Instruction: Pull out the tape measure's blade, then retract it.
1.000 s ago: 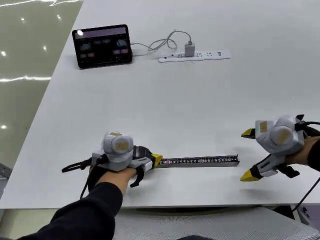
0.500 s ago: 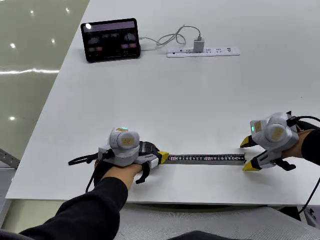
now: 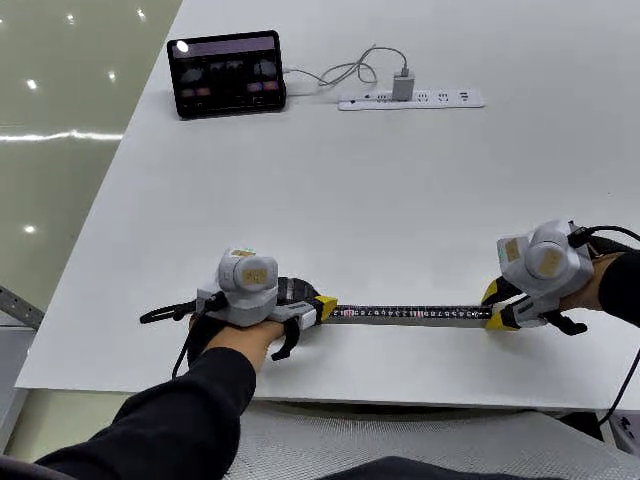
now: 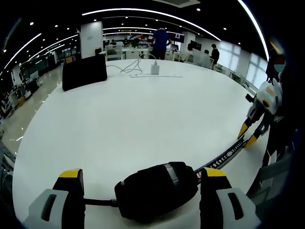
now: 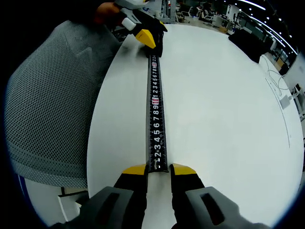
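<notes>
The black tape measure case (image 4: 157,188) sits between the jaws of my left gripper (image 4: 143,175), which is shut on it near the table's front edge (image 3: 292,293). Its blade (image 3: 410,313) lies flat on the white table, drawn out to the right. My right gripper (image 5: 158,170) is shut on the blade's tip, one yellow fingertip (image 5: 135,170) on each side of it. In the right gripper view the blade (image 5: 156,95) runs straight ahead to the left gripper (image 5: 150,36). From the left gripper view the right gripper (image 4: 248,133) shows at the blade's far end.
A dark tablet (image 3: 226,72) stands at the table's far left. Beside it lies a white power strip (image 3: 410,99) with a charger and cable. A grey mesh chair (image 5: 52,95) sits just below the table's front edge. People stand far back in the room.
My right gripper has moved left to the blade's tip, and its jaws have narrowed from wide open onto it. The left gripper and case have stayed put; the head camera shifted.
</notes>
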Available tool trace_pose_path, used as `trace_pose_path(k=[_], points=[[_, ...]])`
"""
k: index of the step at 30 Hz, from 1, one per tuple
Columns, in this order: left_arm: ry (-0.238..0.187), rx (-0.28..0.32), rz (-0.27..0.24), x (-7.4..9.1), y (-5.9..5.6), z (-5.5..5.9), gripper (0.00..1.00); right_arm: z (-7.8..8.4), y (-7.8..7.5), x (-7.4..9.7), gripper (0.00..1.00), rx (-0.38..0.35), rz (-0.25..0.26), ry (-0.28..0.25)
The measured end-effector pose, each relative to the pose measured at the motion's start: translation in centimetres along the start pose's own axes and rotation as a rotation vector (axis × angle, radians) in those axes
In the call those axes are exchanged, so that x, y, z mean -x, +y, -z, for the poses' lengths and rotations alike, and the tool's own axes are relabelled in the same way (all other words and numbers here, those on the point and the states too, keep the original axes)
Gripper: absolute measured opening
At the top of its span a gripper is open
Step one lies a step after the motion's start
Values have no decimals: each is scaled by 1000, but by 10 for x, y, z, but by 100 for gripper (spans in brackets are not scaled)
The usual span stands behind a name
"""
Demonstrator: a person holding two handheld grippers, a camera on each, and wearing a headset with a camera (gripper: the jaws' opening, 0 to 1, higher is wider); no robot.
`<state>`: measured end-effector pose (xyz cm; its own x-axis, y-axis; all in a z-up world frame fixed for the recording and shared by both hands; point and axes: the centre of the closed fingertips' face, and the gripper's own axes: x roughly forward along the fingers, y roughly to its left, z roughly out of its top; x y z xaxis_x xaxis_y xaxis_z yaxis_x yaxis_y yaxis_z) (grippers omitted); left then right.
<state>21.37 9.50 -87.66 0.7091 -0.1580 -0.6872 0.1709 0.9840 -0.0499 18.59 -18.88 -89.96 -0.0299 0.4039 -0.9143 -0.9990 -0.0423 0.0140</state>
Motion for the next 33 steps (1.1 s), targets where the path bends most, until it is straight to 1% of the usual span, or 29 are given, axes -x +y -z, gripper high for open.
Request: trace_pose_path(k=[2, 3, 4, 5, 7, 9, 11, 12, 13, 15, 16, 17, 20, 21, 22, 23, 24, 25, 27, 29, 31, 33], points=[[3, 13, 7, 0, -1, 1, 97, 0, -1, -1, 12, 1, 14, 2], [7, 20, 9, -1, -1, 2, 97, 0, 0, 0, 12, 17, 20, 5], [8, 18, 9, -1, -1, 2, 97, -1, 0, 0, 12, 8, 22, 5], [9, 17, 9, -1, -1, 2, 96, 2, -4, -1, 11, -1, 24, 7], [5, 6, 12, 0, -3, 0, 94, 2, -2, -2, 11, 13, 30, 15], [4, -3, 16, 1, -5, 0, 92, 1, -2, -2, 11, 10, 26, 28], [25, 14, 45, 1, -10, 4, 89, 1, -2, -2, 11, 15, 16, 40], [25, 15, 43, 1, -9, 4, 85, 1, -3, -2, 11, 6, 13, 45], [30, 15, 35, 1, -8, 5, 83, 1, -3, -2, 11, -9, 9, 52], [30, 14, 35, 1, -8, 5, 83, 2, -3, -2, 11, 3, 7, 55], [25, 21, 39, 2, -9, 4, 82, 2, -4, -2, 11, -5, 5, 54], [22, 21, 37, 2, -10, 3, 81, 3, -4, -3, 11, -29, -1, 57], [13, 10, 32, 2, -10, 1, 77, 4, -6, -5, 11, -26, -8, 80], [17, 16, 34, 3, -11, 1, 74, 4, -5, -6, 11, -9, -7, 91], [26, 32, 44, 4, -13, 2, 71, 4, -6, -6, 10, -20, -5, 95], [58, 58, 78, 6, -19, 6, 66, 5, -7, -5, 10, -34, -4, 100], [53, 56, 60, 6, -16, 6, 64, 5, -7, -5, 10, -38, -4, 101], [53, 46, 57, 6, -16, 5, 63, 7, -8, -7, 10, -45, -4, 105], [60, 46, 54, 8, -16, 6, 63, 6, -7, -8, 10, -46, -3, 112], [67, 50, 47, 8, -16, 7, 63, 7, -7, -8, 10, -45, -2, 122], [69, 75, 41, 10, -15, 7, 63, 7, -8, -9, 10, -53, -3, 134], [74, 75, 33, 13, -15, 8, 61, 7, -9, -9, 10, -59, -6, 146]])
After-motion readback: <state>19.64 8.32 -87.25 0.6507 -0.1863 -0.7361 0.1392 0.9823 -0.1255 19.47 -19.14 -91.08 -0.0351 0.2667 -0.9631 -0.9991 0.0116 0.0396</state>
